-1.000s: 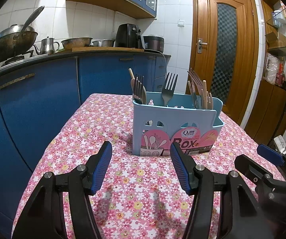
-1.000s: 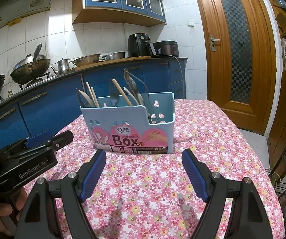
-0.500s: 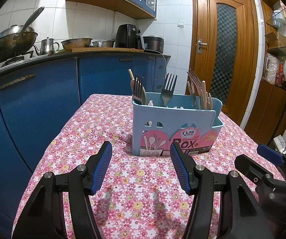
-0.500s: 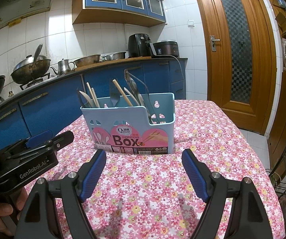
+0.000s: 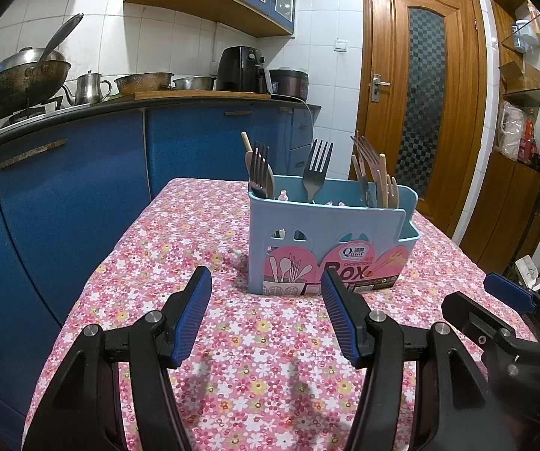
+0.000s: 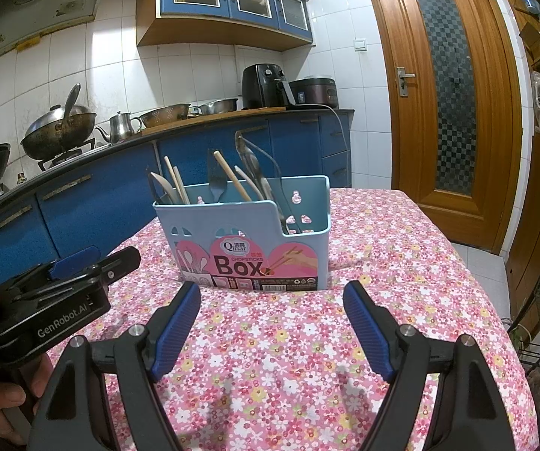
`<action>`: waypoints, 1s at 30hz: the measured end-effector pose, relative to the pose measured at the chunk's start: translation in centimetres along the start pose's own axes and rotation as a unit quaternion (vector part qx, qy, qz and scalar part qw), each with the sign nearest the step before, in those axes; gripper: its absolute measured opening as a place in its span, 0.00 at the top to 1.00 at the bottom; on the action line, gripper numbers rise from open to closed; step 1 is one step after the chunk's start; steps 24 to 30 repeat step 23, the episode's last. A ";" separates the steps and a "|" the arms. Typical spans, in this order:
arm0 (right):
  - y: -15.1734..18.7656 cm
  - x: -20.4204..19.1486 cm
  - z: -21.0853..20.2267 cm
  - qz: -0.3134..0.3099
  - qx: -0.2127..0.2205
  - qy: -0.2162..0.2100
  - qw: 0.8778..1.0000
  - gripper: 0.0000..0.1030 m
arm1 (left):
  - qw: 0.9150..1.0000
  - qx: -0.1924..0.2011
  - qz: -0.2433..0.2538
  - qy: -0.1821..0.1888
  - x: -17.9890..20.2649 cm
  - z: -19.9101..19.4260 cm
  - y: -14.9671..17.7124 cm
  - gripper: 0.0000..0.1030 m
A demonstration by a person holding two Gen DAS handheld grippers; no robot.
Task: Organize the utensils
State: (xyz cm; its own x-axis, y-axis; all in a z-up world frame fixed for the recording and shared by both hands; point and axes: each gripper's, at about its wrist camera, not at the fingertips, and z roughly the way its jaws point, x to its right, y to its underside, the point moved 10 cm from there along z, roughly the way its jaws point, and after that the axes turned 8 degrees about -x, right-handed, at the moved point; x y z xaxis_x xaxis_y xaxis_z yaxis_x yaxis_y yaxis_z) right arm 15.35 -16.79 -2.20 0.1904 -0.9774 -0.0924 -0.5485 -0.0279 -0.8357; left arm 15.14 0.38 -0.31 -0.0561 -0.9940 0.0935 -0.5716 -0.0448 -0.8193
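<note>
A pale blue utensil box (image 5: 330, 240) stands upright on the table (image 5: 180, 248), which is covered by a pink flowered cloth, and it serves as the landmark for everything else. Its near face carries a pink label reading "Box". Inside it, handles down, stand several dark metal forks (image 5: 317, 167), a wooden spoon (image 5: 249, 158) at the left end and a cluster of pale wooden-coloured forks (image 5: 386, 188) at the right end (as the left wrist view shows them). From the right wrist view the same box (image 6: 247, 240) shows chopsticks (image 6: 232, 180) leaning among the metal pieces, with the lower open compartment at its right end.

The left gripper (image 5: 266, 289) hovers over the cloth just in front of the box, its blue-padded fingers (image 5: 195, 308) spread apart with nothing between them; the box's lower left corner shows through the gap. The right gripper (image 6: 272, 300) sits in front of the box as well, its jaws spread wider, also empty, and clear of the box. In the right wrist view the left gripper's body (image 6: 56, 300) appears to the left of the box, and a hand (image 6: 3, 402) grips its handle below.

Behind the box runs a blue kitchen counter (image 5: 93, 158) bearing a wok (image 5: 22, 79), a kettle (image 5: 89, 88) and an air fryer (image 5: 242, 69). To the right of the box, beyond the table, is a wooden door (image 5: 427, 105).
</note>
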 end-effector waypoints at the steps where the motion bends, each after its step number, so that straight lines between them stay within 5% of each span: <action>1: 0.0 0.0 0.0 0.000 0.000 0.000 1.000 0.22 | 1.000 0.000 0.000 0.000 0.0 0.0 0.0 0.40; 30: 0.0 -0.1 -0.1 0.001 0.001 0.000 1.000 0.22 | 1.000 -0.002 0.004 0.002 0.4 -0.2 0.1 0.40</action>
